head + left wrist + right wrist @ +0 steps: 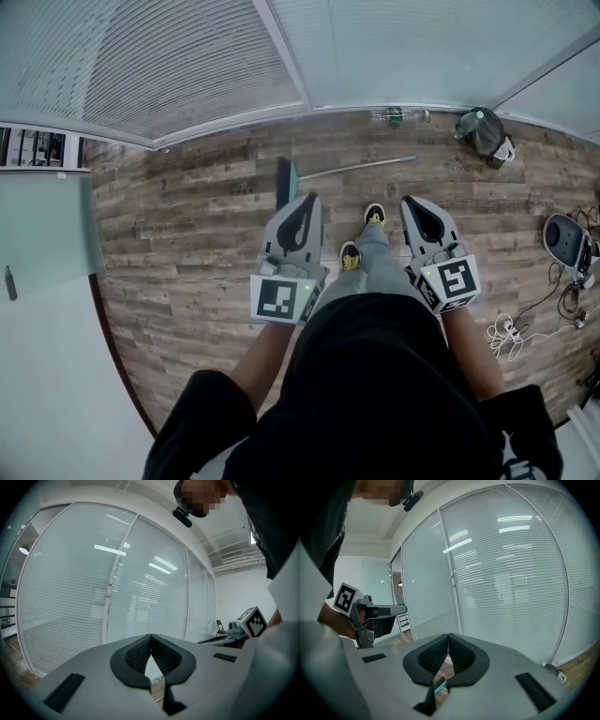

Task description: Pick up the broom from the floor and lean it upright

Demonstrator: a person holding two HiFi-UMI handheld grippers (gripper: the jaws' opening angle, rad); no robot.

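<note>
Broom (349,170) flat on floor (187,244), far side by the glass wall — head left, handle right. Left tongs (308,199) and right tongs (411,201) both closed, empty. Dark bag (488,137) far right — bottle (470,122) tucked in.
</note>
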